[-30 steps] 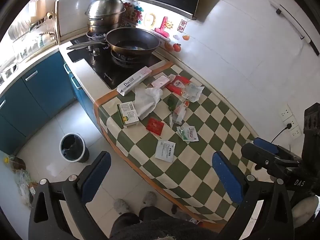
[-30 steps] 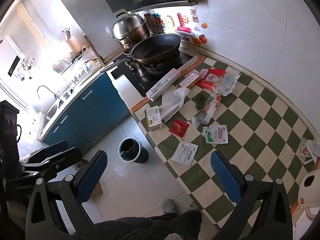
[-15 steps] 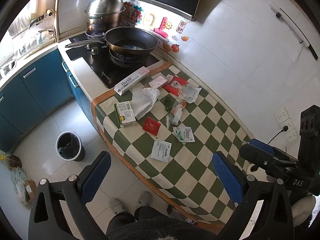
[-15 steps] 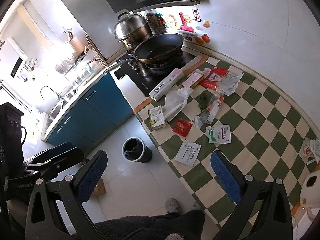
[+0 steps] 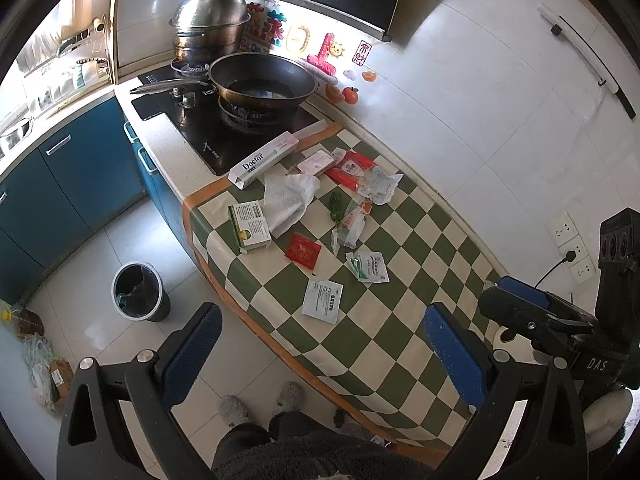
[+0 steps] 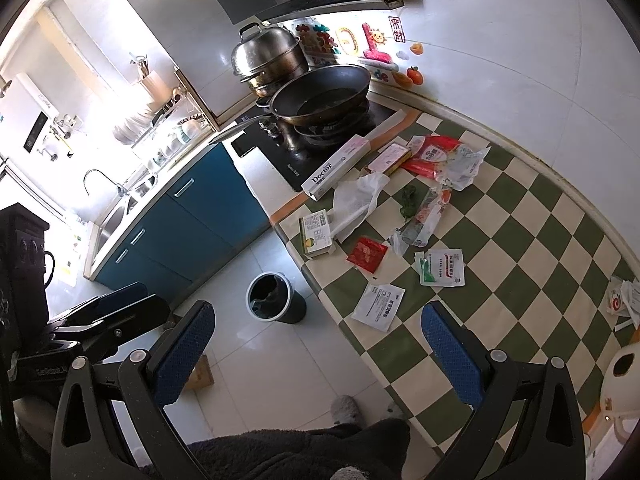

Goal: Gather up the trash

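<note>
The green-and-cream checkered tablecloth (image 5: 404, 280) covers the long counter section beside the black glass hob (image 5: 224, 136); all trash lies on its hob-side end. On the hob stand a dark round wok (image 5: 262, 84) and, behind it, a lidded stainless steel steamer pot (image 5: 210, 26). The round dark waste bin (image 5: 140, 292) with a pale rim stands on the white floor tiles, below the cloth's hanging edge and apart from every piece of trash.

Trash items:
- long white carton printed "Doctor" (image 5: 264, 159), lying across the hob edge
- crumpled white paper towel (image 5: 290, 200), touching the green-and-white flat box (image 5: 249, 227)
- red-and-clear plastic wrappers (image 5: 360, 172) near the wall
- white sachet with green print (image 5: 370, 267)
- white flat sachet (image 5: 323, 301), nearest the cloth's edge
- small red square packet (image 5: 303, 251)

The left gripper (image 5: 320, 354) and the right gripper (image 6: 316, 348) hang high above floor and counter; both have jaws spread wide and grasp nothing
</note>
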`<state>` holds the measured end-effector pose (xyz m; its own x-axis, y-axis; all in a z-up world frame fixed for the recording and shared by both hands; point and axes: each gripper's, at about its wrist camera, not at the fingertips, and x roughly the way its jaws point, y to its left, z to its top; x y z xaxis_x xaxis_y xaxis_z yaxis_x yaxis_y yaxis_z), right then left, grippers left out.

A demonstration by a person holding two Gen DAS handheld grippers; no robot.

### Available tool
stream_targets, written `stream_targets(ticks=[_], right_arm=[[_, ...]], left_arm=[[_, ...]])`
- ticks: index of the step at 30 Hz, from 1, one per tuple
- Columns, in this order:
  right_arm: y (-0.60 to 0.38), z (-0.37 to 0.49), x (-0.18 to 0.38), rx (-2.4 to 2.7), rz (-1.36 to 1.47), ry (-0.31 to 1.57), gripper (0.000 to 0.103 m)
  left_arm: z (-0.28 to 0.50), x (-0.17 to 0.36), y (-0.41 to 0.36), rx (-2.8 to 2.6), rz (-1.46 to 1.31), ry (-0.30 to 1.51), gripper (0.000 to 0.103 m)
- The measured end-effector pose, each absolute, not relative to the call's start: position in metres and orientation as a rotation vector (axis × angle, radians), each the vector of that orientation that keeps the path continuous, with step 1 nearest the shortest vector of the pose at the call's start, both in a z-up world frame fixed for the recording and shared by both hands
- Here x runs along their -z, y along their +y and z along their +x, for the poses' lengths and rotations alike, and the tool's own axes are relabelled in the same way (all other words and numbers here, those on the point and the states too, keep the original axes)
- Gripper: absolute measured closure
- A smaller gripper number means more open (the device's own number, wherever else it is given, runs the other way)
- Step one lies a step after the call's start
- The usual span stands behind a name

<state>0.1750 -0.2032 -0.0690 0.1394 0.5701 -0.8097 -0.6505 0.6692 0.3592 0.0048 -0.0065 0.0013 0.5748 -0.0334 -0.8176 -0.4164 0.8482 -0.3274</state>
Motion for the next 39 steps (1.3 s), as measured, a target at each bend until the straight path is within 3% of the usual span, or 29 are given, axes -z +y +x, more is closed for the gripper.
stream_targets(ticks=[39], right_arm=[[-0.2023,0.1769,0.0686,-0.884,-0.082,1.132,0.000]], left_arm=[[0.0017,-0.0013,-0.0073,-0.237,-0.533,0.937,0.000]])
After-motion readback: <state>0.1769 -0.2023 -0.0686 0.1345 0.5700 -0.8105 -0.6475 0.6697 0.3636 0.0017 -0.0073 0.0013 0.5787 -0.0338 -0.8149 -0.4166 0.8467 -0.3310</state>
